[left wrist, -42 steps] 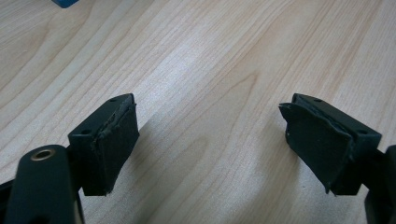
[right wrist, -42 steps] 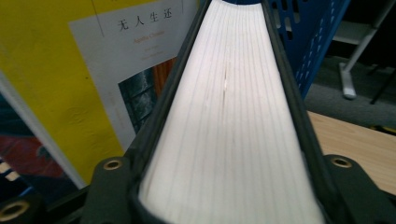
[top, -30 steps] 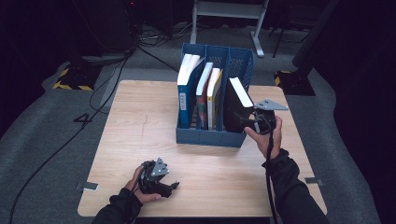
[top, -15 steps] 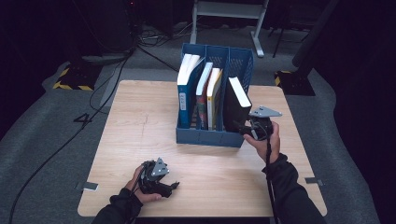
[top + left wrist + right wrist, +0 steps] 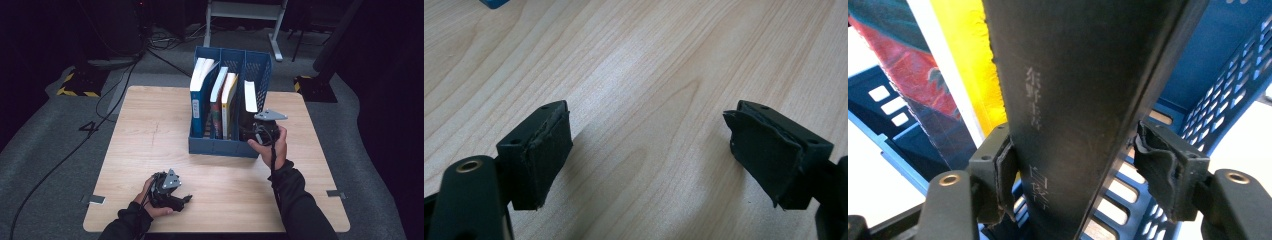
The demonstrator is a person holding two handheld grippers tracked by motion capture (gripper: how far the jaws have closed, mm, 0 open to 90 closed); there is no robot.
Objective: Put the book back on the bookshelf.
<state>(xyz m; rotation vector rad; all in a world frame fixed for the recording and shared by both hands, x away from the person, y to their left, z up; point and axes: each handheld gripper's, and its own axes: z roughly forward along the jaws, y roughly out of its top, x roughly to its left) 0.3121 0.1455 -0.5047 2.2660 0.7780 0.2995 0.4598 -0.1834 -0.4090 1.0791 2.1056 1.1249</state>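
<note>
The left gripper [image 5: 167, 192] is lying low with jaws spread wide; the right gripper [image 5: 1075, 172] is reaching forward, jaws just opening.

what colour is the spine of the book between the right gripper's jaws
Black, with faint pale lettering; the black book shows best in the right gripper view.

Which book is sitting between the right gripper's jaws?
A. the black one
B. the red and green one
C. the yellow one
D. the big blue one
A: in the right gripper view, the black book stands between the jaws of the right gripper, with the yellow book off to its side in the blue file rack.
</note>
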